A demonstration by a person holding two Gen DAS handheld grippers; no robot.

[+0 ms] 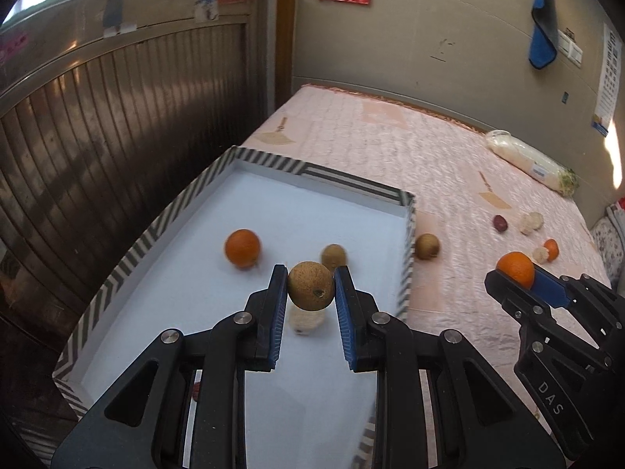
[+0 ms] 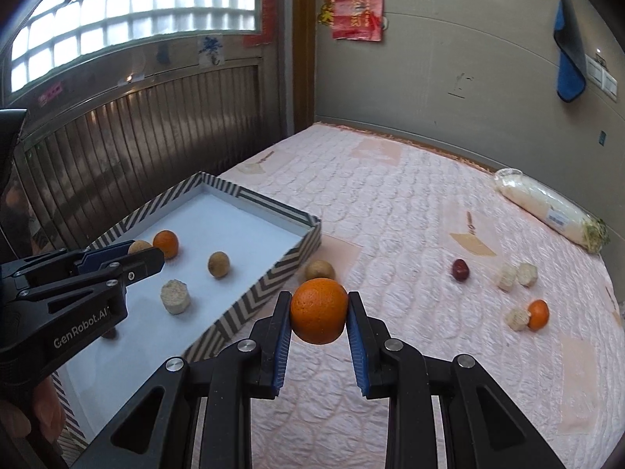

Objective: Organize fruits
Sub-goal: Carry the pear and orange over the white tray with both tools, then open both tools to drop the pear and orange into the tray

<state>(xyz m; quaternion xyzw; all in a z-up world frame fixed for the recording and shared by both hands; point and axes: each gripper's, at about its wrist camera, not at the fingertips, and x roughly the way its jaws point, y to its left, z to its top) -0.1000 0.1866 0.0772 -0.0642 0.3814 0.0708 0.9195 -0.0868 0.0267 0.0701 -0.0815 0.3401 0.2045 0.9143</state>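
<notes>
My left gripper [image 1: 311, 275] is shut on a brown round fruit [image 1: 311, 287], held above the white floor of a striped-rim tray [image 1: 269, 161]. On the tray floor lie an orange [image 1: 242, 248], another brown fruit [image 1: 334, 256] and a pale chunk [image 1: 306, 319]. My right gripper [image 2: 319, 300] is shut on an orange [image 2: 319, 312] over the pink quilt, just right of the tray's wall [image 2: 273, 273]. The right wrist view shows the left gripper [image 2: 144, 253] over the tray. A third brown fruit [image 2: 319, 269] rests on the quilt against the tray's outer wall.
On the pink quilt [image 2: 390, 203] to the right lie a dark red fruit [image 2: 459, 269], a small orange [image 2: 538, 314] and three pale chunks [image 2: 508, 278]. A wrapped cabbage [image 2: 550, 211] lies by the far wall. A slatted metal door [image 1: 117, 117] stands left of the tray.
</notes>
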